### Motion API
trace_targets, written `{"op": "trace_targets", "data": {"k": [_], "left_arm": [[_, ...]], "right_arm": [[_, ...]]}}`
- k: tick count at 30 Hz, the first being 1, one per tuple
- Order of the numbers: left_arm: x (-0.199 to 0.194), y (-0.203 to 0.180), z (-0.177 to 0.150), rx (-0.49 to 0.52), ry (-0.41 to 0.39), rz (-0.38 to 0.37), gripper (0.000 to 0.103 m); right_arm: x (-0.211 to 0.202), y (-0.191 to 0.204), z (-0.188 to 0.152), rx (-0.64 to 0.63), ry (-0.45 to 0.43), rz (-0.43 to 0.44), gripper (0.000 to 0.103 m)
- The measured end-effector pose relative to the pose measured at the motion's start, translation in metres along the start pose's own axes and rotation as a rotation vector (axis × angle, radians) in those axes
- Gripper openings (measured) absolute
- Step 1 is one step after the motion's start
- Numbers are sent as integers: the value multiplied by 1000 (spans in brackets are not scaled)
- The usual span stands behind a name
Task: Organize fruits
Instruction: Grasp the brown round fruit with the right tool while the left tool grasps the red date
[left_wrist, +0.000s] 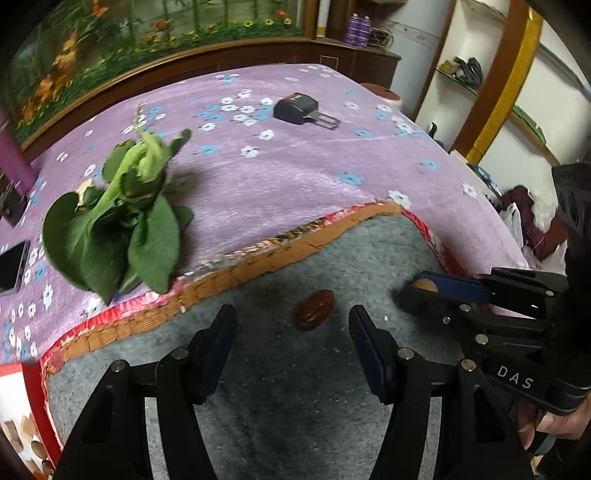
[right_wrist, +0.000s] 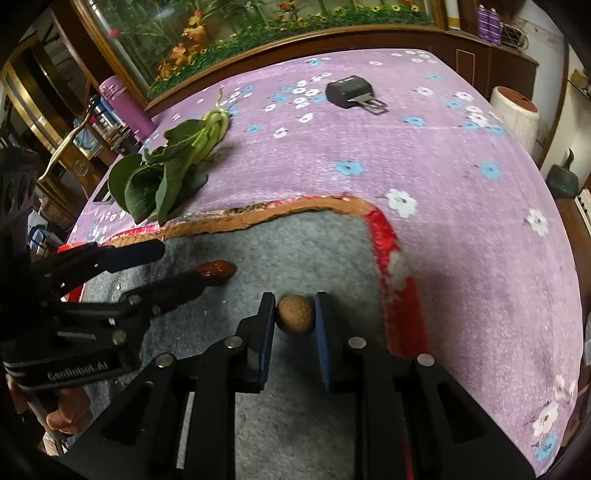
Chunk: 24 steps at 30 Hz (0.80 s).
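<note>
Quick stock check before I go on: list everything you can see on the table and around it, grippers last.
red date: 1, dark red, on the grey mat between the left gripper's fingers
round brown fruit: 1, tan, on the grey mat between the right gripper's fingers
leafy greens: 1 bunch, green, on the purple cloth beyond the mat
grey mat: 1, grey with red-orange edge, near side of table
purple cloth: 1, purple with flowers, covers the table
black device: 1, black with metal tongue, far side of cloth
phone: 1, dark, left edge of cloth
purple bottle: 1, beside table
left gripper: open
right gripper: open, fruit between fingers
</note>
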<state>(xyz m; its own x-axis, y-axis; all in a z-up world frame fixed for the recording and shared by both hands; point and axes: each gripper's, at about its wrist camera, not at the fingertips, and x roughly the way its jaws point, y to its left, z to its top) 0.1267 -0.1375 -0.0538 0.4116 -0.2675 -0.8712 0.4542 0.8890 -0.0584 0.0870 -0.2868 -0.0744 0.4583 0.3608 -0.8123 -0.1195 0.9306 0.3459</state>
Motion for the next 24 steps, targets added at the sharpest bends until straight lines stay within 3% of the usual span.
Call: {"op": "trace_targets", "data": {"k": [5, 7, 12, 24], "left_arm": [[10, -4, 0, 3, 26, -19, 61], [15, -6, 0, 8, 32, -12, 53], [17, -7, 1, 10, 30, 6, 50], [16, -2, 0, 5, 21, 42, 29]], "right_arm": [[-2, -3, -2, 10, -2, -1, 23], [-2, -3, -2, 16, -5, 3, 23], [-1, -5, -2, 30, -6, 9, 23], [0, -5, -2, 30, -6, 8, 23]]}}
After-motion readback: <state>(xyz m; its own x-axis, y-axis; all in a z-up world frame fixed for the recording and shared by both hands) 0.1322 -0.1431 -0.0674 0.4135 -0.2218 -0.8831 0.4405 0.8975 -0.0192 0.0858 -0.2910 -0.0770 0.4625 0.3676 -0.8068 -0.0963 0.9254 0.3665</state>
